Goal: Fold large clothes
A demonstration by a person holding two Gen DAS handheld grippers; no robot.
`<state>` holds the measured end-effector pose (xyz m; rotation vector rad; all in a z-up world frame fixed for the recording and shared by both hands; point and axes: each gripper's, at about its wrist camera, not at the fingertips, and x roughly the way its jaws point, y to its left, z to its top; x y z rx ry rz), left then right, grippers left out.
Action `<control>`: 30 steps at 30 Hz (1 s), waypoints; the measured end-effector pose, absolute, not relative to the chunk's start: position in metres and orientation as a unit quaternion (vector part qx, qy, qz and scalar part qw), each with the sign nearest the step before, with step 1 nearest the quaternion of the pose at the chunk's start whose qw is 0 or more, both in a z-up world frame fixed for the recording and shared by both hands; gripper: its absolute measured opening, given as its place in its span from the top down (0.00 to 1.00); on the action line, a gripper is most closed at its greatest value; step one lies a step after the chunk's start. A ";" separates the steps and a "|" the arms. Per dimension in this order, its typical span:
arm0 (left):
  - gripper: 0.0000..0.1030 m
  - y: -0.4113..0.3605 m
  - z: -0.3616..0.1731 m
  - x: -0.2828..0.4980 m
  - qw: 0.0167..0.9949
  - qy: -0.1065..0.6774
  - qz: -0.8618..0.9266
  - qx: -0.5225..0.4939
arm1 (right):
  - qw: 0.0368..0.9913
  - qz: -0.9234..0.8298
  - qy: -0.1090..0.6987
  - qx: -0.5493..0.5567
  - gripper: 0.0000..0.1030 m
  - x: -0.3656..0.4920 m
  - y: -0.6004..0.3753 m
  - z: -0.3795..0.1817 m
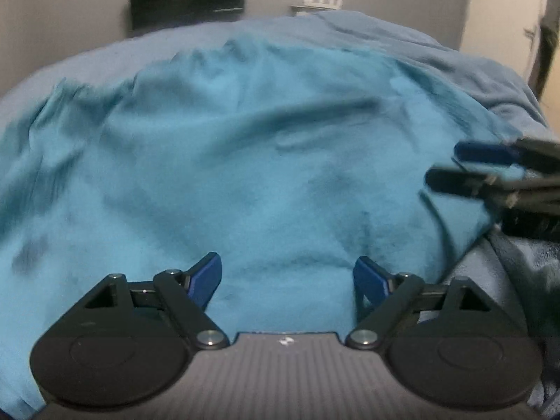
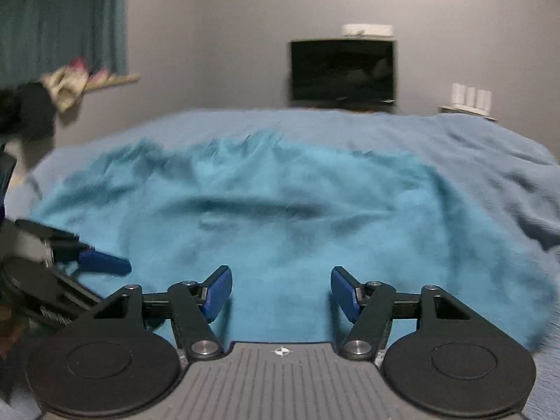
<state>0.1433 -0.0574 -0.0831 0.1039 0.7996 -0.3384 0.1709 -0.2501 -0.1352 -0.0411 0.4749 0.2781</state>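
A pale blue blanket (image 2: pixel 490 161) covers the bed, with a dark television (image 2: pixel 343 70) on the grey wall (image 2: pixel 217 52) and a curtain (image 2: pixel 63 17) beyond its far edge.

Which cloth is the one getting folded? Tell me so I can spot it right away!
Find the big bed that fills the room, below the dark screen on the wall. Its cover is a dull grey-blue blanket. Lying spread on that, right ahead of both grippers, is the bright turquoise garment, much more vivid than the blanket and crumpled along its far edge.
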 end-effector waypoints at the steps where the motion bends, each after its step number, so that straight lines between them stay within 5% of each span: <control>1: 0.18 -0.057 -0.086 0.143 0.907 0.385 -0.162 0.060 | 0.959 0.133 0.247 -0.041 0.36 0.174 -0.245 -0.141; 7: 0.17 -0.057 -0.088 0.140 0.909 0.379 -0.158 0.075 | 0.962 0.068 0.263 -0.032 0.37 0.179 -0.264 -0.152; 11: 0.15 -0.053 -0.089 0.138 0.911 0.374 -0.155 0.079 | 0.956 -0.012 0.283 0.074 0.27 0.186 -0.309 -0.155; 24: 0.10 -0.041 -0.093 0.125 0.925 0.340 -0.141 0.091 | 0.915 -0.026 0.206 0.347 0.33 0.122 -0.392 -0.138; 30: 0.10 -0.047 -0.076 0.109 0.941 0.281 -0.164 0.087 | 0.925 0.010 0.287 0.251 0.31 0.116 -0.346 -0.130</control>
